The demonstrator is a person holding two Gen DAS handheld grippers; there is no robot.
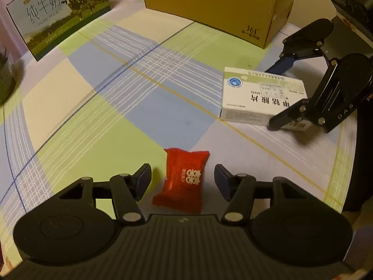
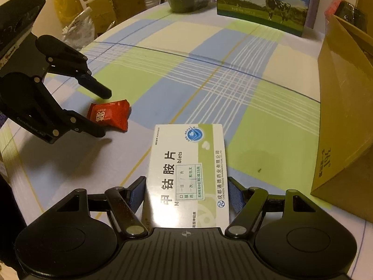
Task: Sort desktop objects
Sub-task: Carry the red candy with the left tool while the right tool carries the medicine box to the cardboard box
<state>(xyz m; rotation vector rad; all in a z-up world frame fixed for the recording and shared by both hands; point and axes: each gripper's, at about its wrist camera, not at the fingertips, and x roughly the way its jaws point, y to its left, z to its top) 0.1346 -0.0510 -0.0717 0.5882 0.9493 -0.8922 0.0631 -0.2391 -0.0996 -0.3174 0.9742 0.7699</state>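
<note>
The left gripper [image 1: 183,175] hangs over a small red foil candy sachet w/ white characters [image 1: 184,179], which lies flat on the worktop [image 1: 116,98], a checked blue, green and cream cloth. The sachet sits between the two fingers [image 1: 143,176], which stand spread, pads clear of it on both sides. Its long axis runs roughly along the line the gripper points, so the short width faces the pads; closing would likely catch it across the narrow way w/o any turn of the wrist.

The right gripper [image 2: 186,193] brackets a white and green cardboard medicine box w/ black lettering [image 2: 188,175]. The box's long axis also runs away from the gripper, the near end tucked deep between the blue pads. The right-side pad looks to touch the box edge; the left one seems just against it too, though whether they press or merely flank it cannot be told for sure, approx. contact at best.

Each hand is nearest its own item: sachet left, box right, the two near each other in the worktop's near part. A tan cardboard shoebox [image 1: 216,7] stands at the far edge, well apart from both, prob. a sorting bin. A milk carton box w/ cow print [image 1: 58,16] stands by the far left corner.
</note>
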